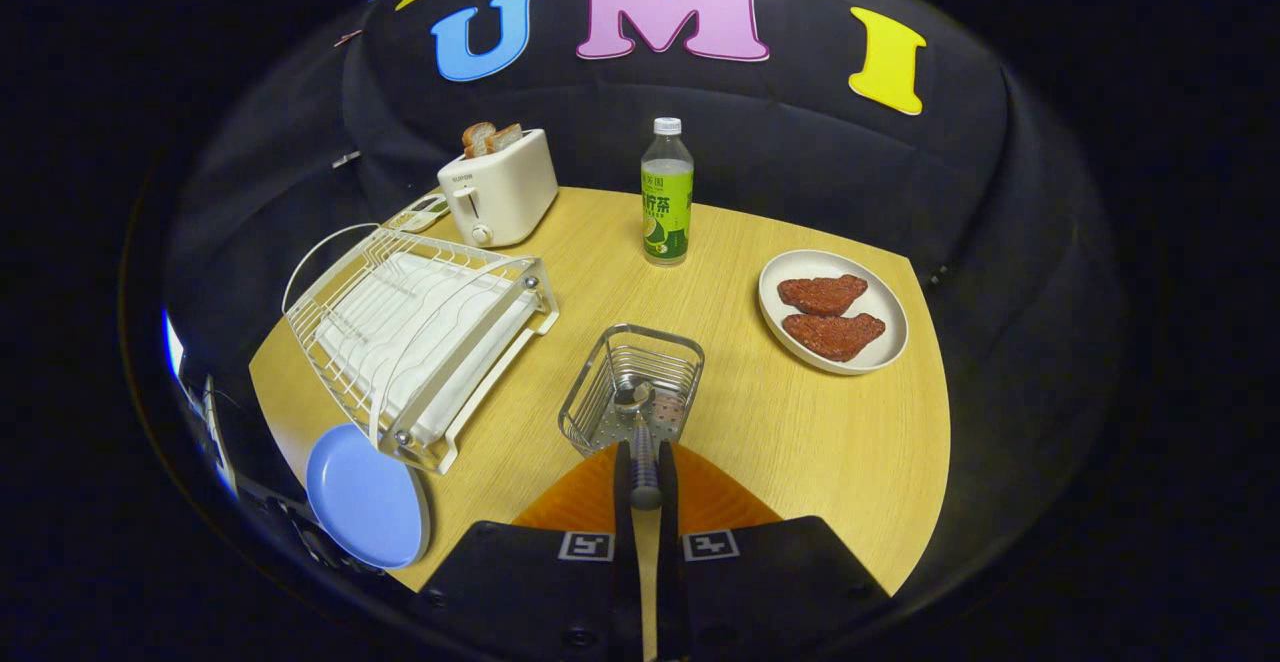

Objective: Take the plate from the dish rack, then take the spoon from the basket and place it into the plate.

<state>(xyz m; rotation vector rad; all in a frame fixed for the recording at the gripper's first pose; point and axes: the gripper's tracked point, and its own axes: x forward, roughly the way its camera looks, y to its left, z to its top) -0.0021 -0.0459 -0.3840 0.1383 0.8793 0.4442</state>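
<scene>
Presently the spoon [640, 442] is clamped by its handle in the tool [645, 487], both fingers pressing it, bowl end resting inside the wire basket [632, 387] just ahead. A blue plate [365, 497] lies on the table [800, 422] beside the dish rack [420, 342] (near its front corner).

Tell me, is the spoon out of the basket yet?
Not fully: the gripper is shut on the spoon handle, its bowl still inside the basket.
</scene>
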